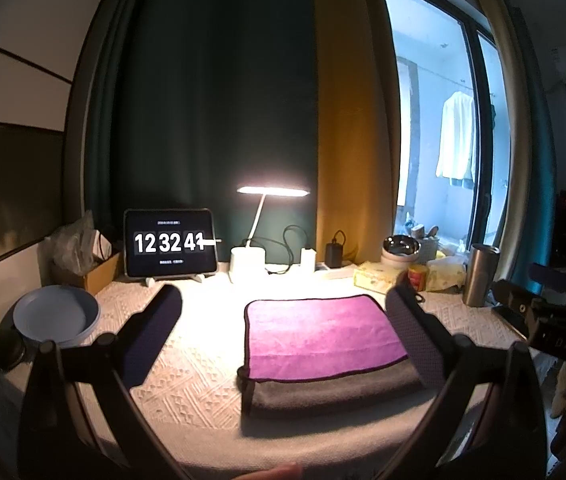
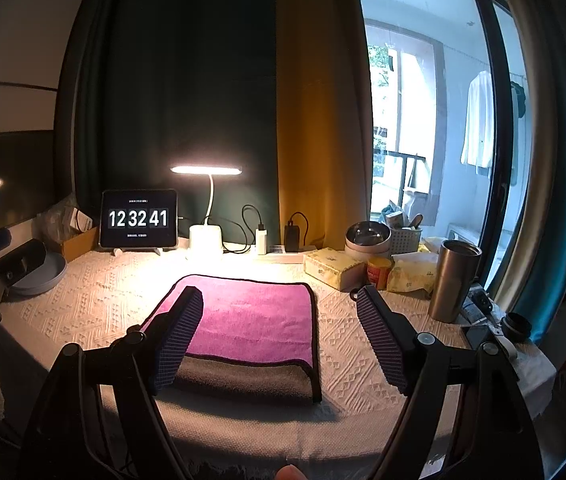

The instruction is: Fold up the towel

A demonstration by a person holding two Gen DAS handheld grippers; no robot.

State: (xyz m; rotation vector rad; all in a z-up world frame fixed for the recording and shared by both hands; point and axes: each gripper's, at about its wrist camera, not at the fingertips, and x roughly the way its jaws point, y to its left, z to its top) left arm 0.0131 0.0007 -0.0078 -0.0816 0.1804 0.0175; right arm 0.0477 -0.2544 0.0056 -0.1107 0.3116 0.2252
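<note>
Presently: towel (image 1: 323,336), folded, purple over grey, flat on table (image 1: 187,364) under lamp (image 1: 273,191). Left gripper (image 1: 279,336) and right gripper (image 2: 279,336) spread wide, empty, raised clear of cloth, likely for regrasp.

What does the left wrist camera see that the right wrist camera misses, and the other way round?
Only the left wrist view shows the whole blue bowl and the right gripper's body at its right edge. Only the right wrist view shows the balcony railing outside and a small black cylinder on the table's right end. Both show the folded purple and grey towel, the tablet clock, the lit desk lamp and the steel tumbler.
</note>
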